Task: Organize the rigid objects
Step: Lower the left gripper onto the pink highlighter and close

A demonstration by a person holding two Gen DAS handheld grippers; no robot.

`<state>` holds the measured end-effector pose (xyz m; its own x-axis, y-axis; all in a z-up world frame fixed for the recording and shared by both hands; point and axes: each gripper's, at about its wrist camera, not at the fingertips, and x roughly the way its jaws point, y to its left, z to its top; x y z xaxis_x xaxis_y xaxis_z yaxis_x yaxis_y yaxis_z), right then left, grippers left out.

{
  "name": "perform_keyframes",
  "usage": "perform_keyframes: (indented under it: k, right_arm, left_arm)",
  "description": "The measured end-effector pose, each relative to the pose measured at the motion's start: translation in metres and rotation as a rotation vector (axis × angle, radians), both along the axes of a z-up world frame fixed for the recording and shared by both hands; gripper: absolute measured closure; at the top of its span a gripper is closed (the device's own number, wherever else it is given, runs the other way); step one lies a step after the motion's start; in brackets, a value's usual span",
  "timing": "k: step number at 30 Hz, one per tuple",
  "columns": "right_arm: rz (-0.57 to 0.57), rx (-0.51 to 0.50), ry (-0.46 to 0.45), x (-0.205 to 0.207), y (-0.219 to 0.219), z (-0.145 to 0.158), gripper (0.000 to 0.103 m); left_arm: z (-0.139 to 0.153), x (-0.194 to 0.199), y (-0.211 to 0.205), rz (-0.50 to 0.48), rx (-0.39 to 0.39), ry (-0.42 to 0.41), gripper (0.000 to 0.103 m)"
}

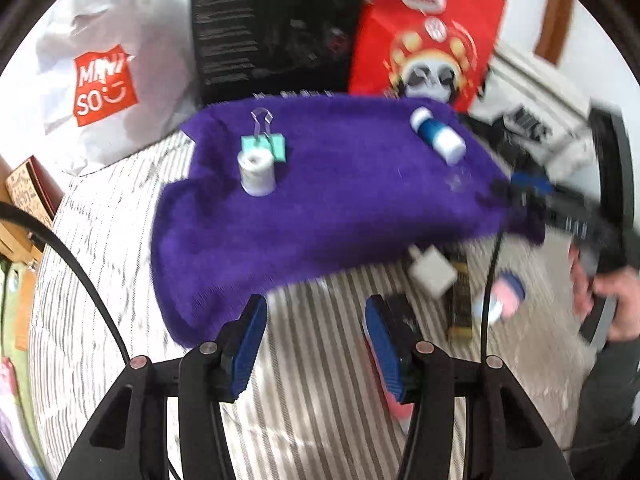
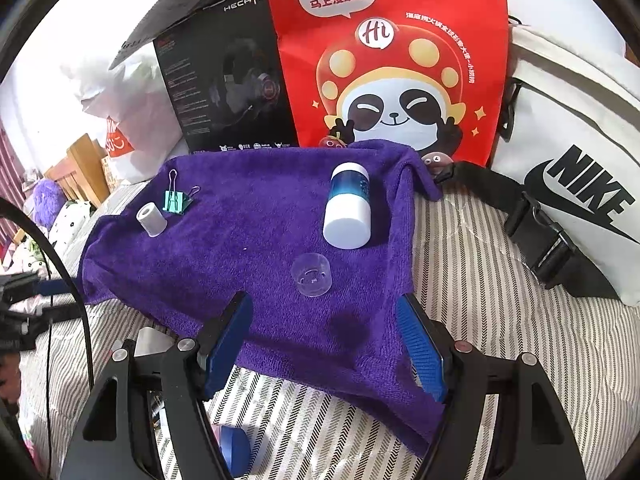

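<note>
A purple towel [image 1: 320, 200] [image 2: 260, 240] lies on the striped bed. On it stand a white tape roll [image 1: 257, 172] [image 2: 151, 219], a teal binder clip [image 1: 264, 144] [image 2: 175, 202], a blue-and-white bottle on its side [image 1: 438, 134] [image 2: 347, 210] and a clear plastic cap [image 2: 312, 275] [image 1: 458, 181]. My left gripper [image 1: 316, 344] is open and empty over the bedsheet at the towel's near edge. My right gripper [image 2: 324, 340] is open and empty over the towel, just short of the clear cap; it shows blurred in the left wrist view [image 1: 520, 196].
On the sheet right of the left gripper lie a white charger [image 1: 434, 270], a black-and-gold tube [image 1: 460, 300] and a pink-and-blue item [image 1: 506, 292]. Behind the towel stand a black headset box [image 2: 224, 92], a red panda bag [image 2: 388, 60], a white Miniso bag [image 1: 108, 84] and a white Nike bag [image 2: 576, 184].
</note>
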<state>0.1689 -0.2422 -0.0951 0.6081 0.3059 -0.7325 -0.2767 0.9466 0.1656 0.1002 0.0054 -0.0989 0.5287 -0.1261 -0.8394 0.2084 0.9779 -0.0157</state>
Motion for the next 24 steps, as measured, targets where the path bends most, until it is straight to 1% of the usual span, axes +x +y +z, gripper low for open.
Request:
perform_keyframes:
  k: [2,6,9,12,16,18,19,21,24]
  right_arm:
    - [0.001,0.000,0.000,0.000,0.000,0.000,0.029]
    - [-0.002,-0.003,0.003,0.000,0.000,-0.001,0.029]
    - [-0.002,-0.002,0.007,0.001,-0.001,-0.002,0.029]
    - [-0.001,-0.008,0.009,0.002,-0.001,-0.002,0.029]
    - [0.003,-0.017,0.007,0.001,0.000,-0.003,0.028]
    - [0.005,-0.021,0.006,0.001,0.000,-0.003,0.028]
    - [0.006,-0.021,0.006,0.002,0.000,-0.003,0.028]
    - [0.007,-0.020,0.008,0.002,0.000,-0.003,0.028]
    - [0.006,-0.017,0.010,0.002,-0.001,-0.003,0.028]
  left_arm:
    - [-0.011,-0.005,-0.009,-0.010,0.026,0.025,0.054]
    - [-0.021,-0.007,-0.015,-0.025,0.029,0.054,0.054]
    - [-0.021,-0.010,-0.018,-0.031,0.048,0.045,0.054]
    - [-0.020,-0.012,-0.021,-0.037,0.041,0.052,0.054]
    - [-0.021,-0.011,-0.030,-0.038,0.082,0.037,0.053]
    - [-0.021,-0.012,-0.028,-0.036,0.080,0.041,0.051]
    - [-0.021,-0.012,-0.026,-0.035,0.080,0.044,0.046]
    - [-0.020,-0.014,-0.021,-0.028,0.087,0.047,0.046]
    - [-0.021,-0.018,-0.018,-0.031,0.075,0.059,0.046]
